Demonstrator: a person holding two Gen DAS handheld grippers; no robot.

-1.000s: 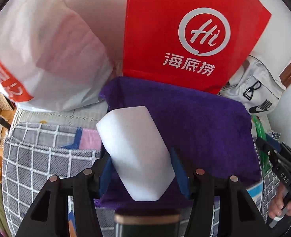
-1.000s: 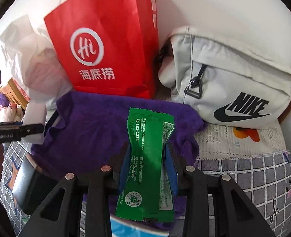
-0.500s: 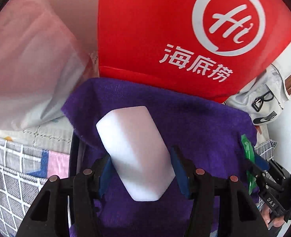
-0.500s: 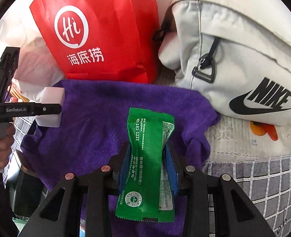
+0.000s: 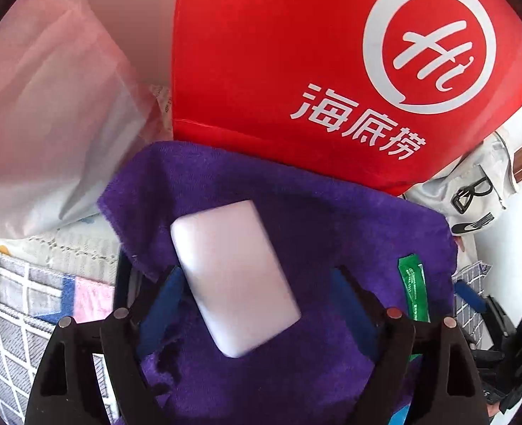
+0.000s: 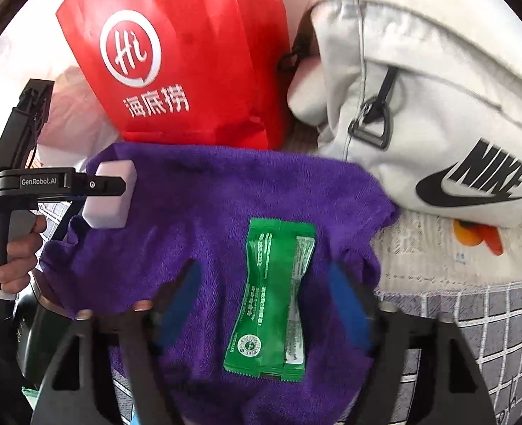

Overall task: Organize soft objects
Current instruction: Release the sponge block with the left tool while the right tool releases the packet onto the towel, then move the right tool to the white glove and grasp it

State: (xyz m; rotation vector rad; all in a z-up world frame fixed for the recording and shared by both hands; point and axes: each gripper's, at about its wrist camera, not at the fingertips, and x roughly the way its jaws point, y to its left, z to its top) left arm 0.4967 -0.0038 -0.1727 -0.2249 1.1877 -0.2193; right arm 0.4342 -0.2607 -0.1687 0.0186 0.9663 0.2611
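- Left gripper (image 5: 257, 304): jaws spread; the white rounded foam block (image 5: 234, 276) lies tilted between the blue pads (image 5: 161, 304), with a clear gap on its right side. Left-side contact cannot be told. The block rests on the purple terry towel (image 5: 331, 230), near its 9 o'clock edge.
- That towel edge overhangs a black frame; beside it, at 8 o'clock, sits a grey checked quilt (image 5: 20, 301).
- Translucent white plastic bag (image 5: 48, 124) crowds 10 o'clock; the red paper bag with white "Hi" logo (image 5: 296, 53) walls off 12 o'clock, touching the towel's far edge.
- Right gripper (image 6: 264, 283): jaws released, motion-blurred, standing apart from the green foil sachet (image 6: 275, 297), which lies flat on the towel.
- White Nike pouch bag (image 6: 420, 106) blocks 2 o'clock, near the towel's corner.
- In the right wrist view the towel's near edge is cut off behind the gripper body.
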